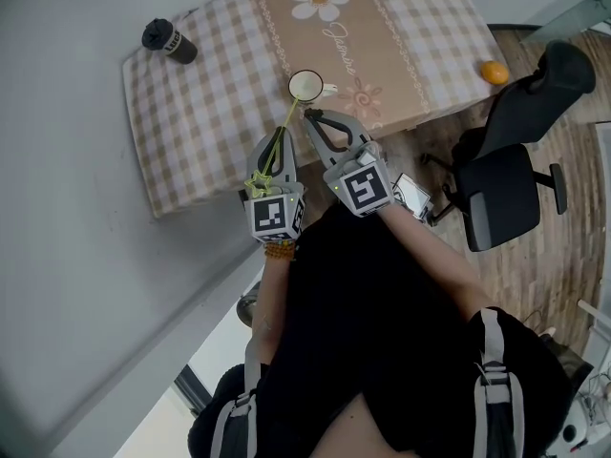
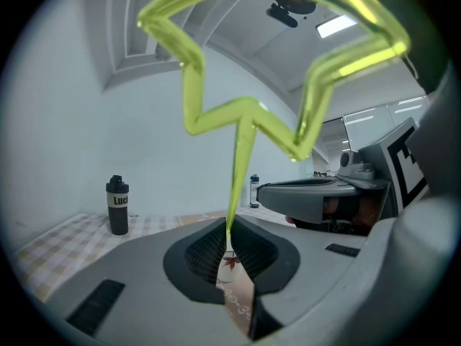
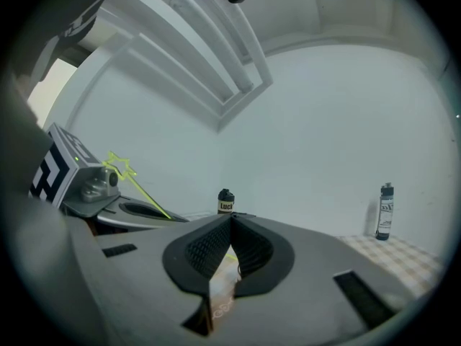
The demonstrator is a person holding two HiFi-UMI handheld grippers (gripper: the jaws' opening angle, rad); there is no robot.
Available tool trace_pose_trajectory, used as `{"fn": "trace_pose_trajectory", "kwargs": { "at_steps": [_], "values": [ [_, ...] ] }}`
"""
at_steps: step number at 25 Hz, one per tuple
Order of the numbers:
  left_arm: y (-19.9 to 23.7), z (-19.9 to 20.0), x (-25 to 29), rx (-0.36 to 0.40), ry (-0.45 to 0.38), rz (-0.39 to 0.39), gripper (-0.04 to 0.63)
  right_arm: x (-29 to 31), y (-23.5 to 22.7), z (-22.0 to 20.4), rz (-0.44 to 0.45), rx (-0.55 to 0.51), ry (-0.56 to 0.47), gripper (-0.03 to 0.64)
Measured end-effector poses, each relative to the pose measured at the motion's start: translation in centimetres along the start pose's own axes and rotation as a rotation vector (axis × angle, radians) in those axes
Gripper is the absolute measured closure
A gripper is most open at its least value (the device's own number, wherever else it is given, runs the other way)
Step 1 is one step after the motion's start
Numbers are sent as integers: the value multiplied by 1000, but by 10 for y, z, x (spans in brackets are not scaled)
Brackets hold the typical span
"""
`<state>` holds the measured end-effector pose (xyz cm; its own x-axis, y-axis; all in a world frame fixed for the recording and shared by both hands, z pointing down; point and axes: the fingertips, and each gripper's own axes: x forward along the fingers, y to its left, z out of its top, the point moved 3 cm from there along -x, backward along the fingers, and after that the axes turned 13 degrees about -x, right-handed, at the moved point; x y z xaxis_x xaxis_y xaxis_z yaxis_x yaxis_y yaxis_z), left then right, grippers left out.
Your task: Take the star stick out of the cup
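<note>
A white cup (image 1: 305, 86) stands on the checked tablecloth (image 1: 210, 113) near the table's front edge. The yellow-green star stick (image 1: 277, 146) slants from the cup's rim back toward me, its star (image 1: 256, 187) lying over the left gripper's body. My left gripper (image 1: 283, 135) is shut on the thin stem; in the left gripper view the stem rises from the closed tips (image 2: 229, 231) up to the big star (image 2: 259, 63). Whether the stick's far end is inside the cup is unclear. Just right of the cup, my right gripper (image 1: 311, 114) is shut (image 3: 230, 220) with nothing in it.
A black bottle (image 1: 169, 40) stands at the table's far left corner, and an orange (image 1: 494, 72) lies at the right edge. A black office chair (image 1: 511, 160) stands right of the table. A second bottle (image 3: 386, 211) shows in the right gripper view. A wall runs along the left.
</note>
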<state>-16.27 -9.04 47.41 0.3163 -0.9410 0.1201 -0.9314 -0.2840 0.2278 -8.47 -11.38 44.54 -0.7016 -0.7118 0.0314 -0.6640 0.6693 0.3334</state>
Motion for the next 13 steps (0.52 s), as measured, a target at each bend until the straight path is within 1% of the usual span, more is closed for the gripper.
{"fn": "trace_pose_trajectory", "kwargs": {
  "at_steps": [8,13],
  "values": [
    [-3,-2,4,3,13,-9,575,-1,-3,-4,-7,8,5,612],
    [-11,-9,13,-3,33,-34,575,-9,-10,-9,-25,12,14,612]
  ]
}}
